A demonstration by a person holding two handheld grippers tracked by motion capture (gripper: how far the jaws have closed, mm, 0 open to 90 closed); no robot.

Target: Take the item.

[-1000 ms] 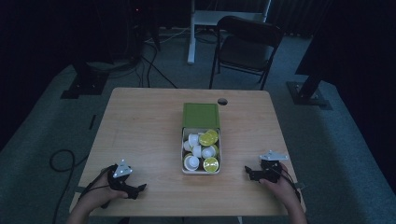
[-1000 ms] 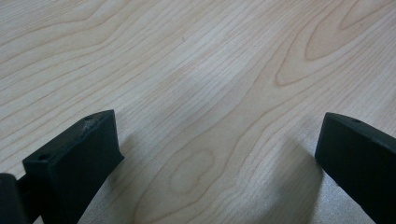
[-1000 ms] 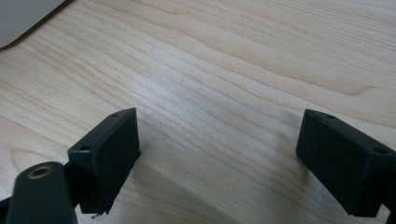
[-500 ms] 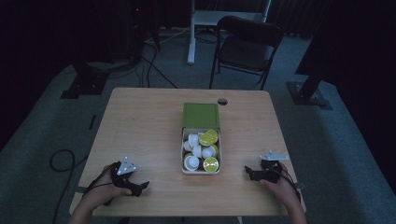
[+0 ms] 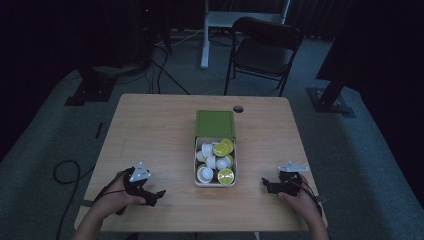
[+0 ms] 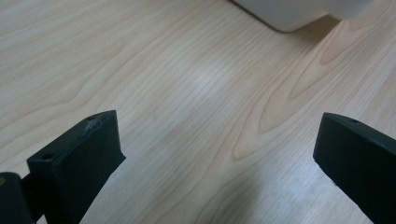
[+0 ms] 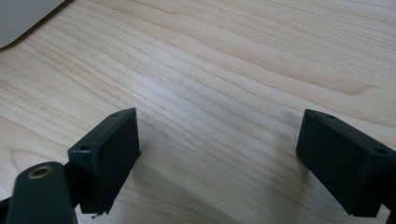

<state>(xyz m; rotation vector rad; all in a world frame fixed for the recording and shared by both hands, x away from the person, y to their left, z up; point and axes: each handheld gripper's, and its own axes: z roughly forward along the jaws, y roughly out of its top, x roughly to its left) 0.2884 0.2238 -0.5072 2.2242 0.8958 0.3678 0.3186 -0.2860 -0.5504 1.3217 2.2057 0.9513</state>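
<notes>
A person sits at a pale wooden table (image 5: 150,130) in a dim room, a black two-jaw gripper in each hand, with a white rectangular box of small round capsules (image 5: 215,161) at the centre of the high view. The box's green hinged lid (image 5: 215,123) lies open toward the top of the frame; inside are white pods and several with yellow-green foil tops (image 5: 226,175).

The left gripper (image 5: 156,196) rests low at the lower left of the high view, its tip aimed toward the box but well apart from it. In the left gripper view its jaws stand wide apart over bare wood, holding nothing, with a rounded white corner of the box (image 6: 299,13) at the top edge. The right gripper (image 5: 267,185) sits at the lower right of the high view, likewise pointed at the box. Its jaws are spread wide and empty in the right gripper view, where a sliver of the box's wall (image 7: 23,16) shows at the upper left.

By the look of it, the work stands at its opening step: both tools are poised either side of the box and no capsule is taken. The next move likely calls for one gripper to lift and travel over the rim, then come down around a single pod without crowding its neighbours.
</notes>
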